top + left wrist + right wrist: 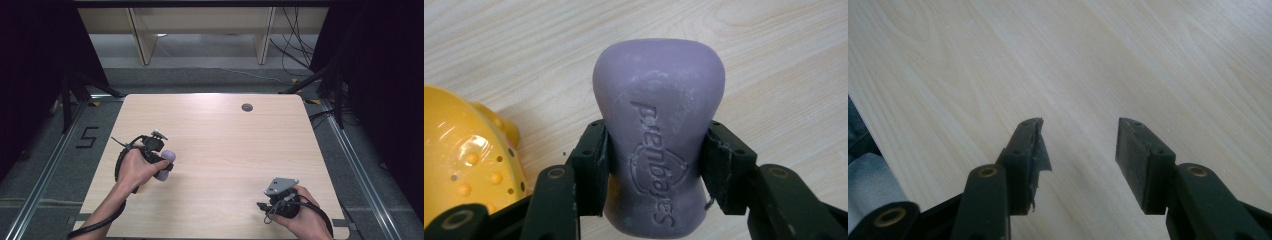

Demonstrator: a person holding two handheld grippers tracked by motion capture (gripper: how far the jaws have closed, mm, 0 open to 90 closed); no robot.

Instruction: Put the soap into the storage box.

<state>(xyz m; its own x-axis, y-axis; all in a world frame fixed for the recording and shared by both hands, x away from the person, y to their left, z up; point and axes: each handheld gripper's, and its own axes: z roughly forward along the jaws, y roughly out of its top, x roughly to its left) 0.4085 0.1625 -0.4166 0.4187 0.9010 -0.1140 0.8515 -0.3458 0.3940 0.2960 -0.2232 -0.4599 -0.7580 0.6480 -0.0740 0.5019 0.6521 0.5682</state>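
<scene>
A purple waisted soap bar (659, 115) with raised lettering sits between the jaws of my left gripper (657, 150), whose pads press on its narrow middle. From above, the left gripper (160, 162) is at the table's left-middle with the purple bar (169, 157) sticking out to its right. A glossy yellow object with small bumps (464, 155) lies just left of the jaws. My right gripper (1080, 137) stands open over bare wood with nothing between its pads. In the high view the right gripper (263, 206) is near the front right corner.
The light wooden table (225, 140) has a round grey cable hole (247, 107) at its back right. The table's left edge and a grey cloth (868, 185) show in the right gripper view. Black cables (295, 45) lie on the floor behind the table.
</scene>
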